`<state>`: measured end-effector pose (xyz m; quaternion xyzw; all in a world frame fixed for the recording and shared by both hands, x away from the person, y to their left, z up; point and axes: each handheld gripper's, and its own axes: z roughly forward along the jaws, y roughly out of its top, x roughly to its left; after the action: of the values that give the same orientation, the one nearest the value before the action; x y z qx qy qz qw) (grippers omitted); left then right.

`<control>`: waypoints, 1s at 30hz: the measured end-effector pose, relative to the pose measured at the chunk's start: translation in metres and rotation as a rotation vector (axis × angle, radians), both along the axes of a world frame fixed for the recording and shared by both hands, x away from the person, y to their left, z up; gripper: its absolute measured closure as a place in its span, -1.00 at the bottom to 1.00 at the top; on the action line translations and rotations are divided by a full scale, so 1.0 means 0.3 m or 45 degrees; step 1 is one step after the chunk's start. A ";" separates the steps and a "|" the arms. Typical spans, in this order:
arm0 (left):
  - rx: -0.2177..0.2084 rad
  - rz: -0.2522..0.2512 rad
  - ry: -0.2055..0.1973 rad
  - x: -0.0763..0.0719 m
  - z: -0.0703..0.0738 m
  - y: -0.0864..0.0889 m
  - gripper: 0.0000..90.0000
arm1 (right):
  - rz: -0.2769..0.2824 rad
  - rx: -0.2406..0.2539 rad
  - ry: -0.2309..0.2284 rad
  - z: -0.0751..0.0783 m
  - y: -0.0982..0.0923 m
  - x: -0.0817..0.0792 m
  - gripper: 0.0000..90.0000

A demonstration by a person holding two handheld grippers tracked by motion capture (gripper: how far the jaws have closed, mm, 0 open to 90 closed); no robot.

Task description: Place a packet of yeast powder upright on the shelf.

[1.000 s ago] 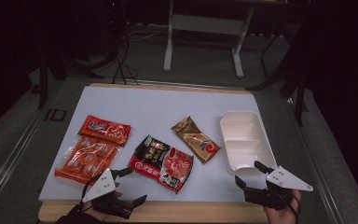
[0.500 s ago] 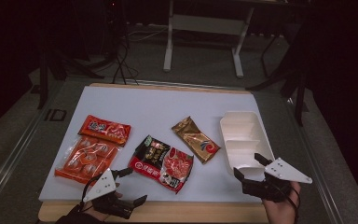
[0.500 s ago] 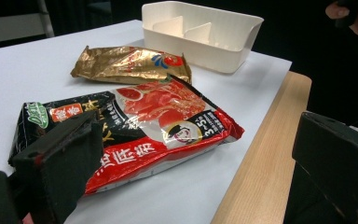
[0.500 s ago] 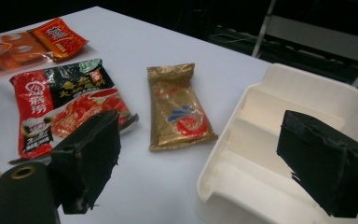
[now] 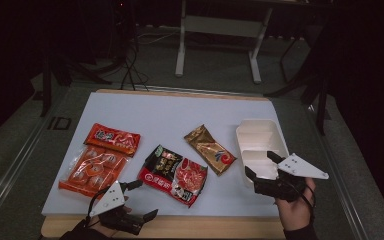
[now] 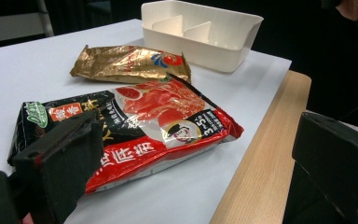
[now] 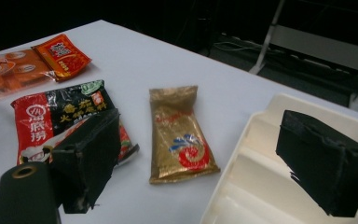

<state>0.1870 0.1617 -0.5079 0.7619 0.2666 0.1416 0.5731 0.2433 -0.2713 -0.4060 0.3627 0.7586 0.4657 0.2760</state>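
Note:
A red-and-black snack packet [image 5: 174, 174] lies flat near the table's front middle. Beyond it to the right lies a gold packet [image 5: 210, 149]. A white divided tray [image 5: 260, 142] stands at the right. My left gripper [image 5: 145, 199] is open at the front edge, just left of the red-and-black packet [image 6: 140, 126], with nothing between its jaws. My right gripper [image 5: 259, 163] is open over the tray's near left corner, also holding nothing. In the right gripper view the gold packet [image 7: 179, 135] lies ahead between the jaws and the tray [image 7: 261, 186] is under the right jaw.
A small red packet [image 5: 112, 138] and an orange clear packet of round pieces [image 5: 92, 169] lie at the left. A wooden strip [image 5: 205, 227] runs along the front of the white board. Dark floor, cables and a stand's legs [image 5: 217, 45] lie beyond the table.
My right gripper has moved forward and to the left, from the front right edge to over the tray's near corner. The left gripper and the packets have stayed put.

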 end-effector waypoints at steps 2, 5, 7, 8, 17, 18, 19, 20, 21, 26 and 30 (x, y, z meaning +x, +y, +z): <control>0.000 0.000 0.000 0.000 0.000 0.000 -0.95 | 0.004 -0.019 -0.009 0.012 0.010 0.016 -0.71; -0.002 0.001 0.001 0.000 0.000 0.000 -0.95 | 0.003 -0.032 -0.013 0.028 0.026 0.038 -0.69; 0.002 0.000 -0.002 0.000 0.000 0.000 -0.94 | -0.003 -0.041 -0.021 0.037 0.037 0.051 -0.69; 0.001 0.000 0.000 0.000 0.000 0.000 -0.94 | -0.003 -0.041 -0.021 0.037 0.037 0.051 -0.69; -0.001 -0.002 0.001 0.000 0.000 0.000 -0.95 | 0.037 -0.054 -0.012 0.078 0.085 0.133 -0.73; 0.000 -0.003 0.002 0.000 -0.001 0.000 -0.95 | 0.034 -0.047 0.007 0.082 0.088 0.144 -0.73; 0.002 -0.004 0.004 0.001 -0.001 0.000 -0.94 | 0.025 -0.041 0.023 0.085 0.091 0.153 -0.73; 0.003 -0.004 0.006 0.001 -0.002 0.000 -0.94 | 0.024 -0.038 0.035 0.087 0.094 0.163 -0.75; 0.002 -0.003 0.006 0.001 -0.002 0.000 -0.95 | 0.023 -0.038 0.051 0.088 0.100 0.176 -0.76; 0.002 -0.004 0.007 0.001 -0.002 0.000 -0.94 | 0.001 -0.041 0.078 0.090 0.120 0.225 -0.77; 0.006 -0.006 0.007 0.002 -0.003 0.000 -0.95 | 0.004 -0.020 0.105 0.097 0.130 0.262 -0.77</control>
<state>0.1875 0.1616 -0.5089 0.7643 0.2661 0.1387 0.5708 0.3217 -0.2323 -0.3769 0.3783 0.7735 0.4447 0.2466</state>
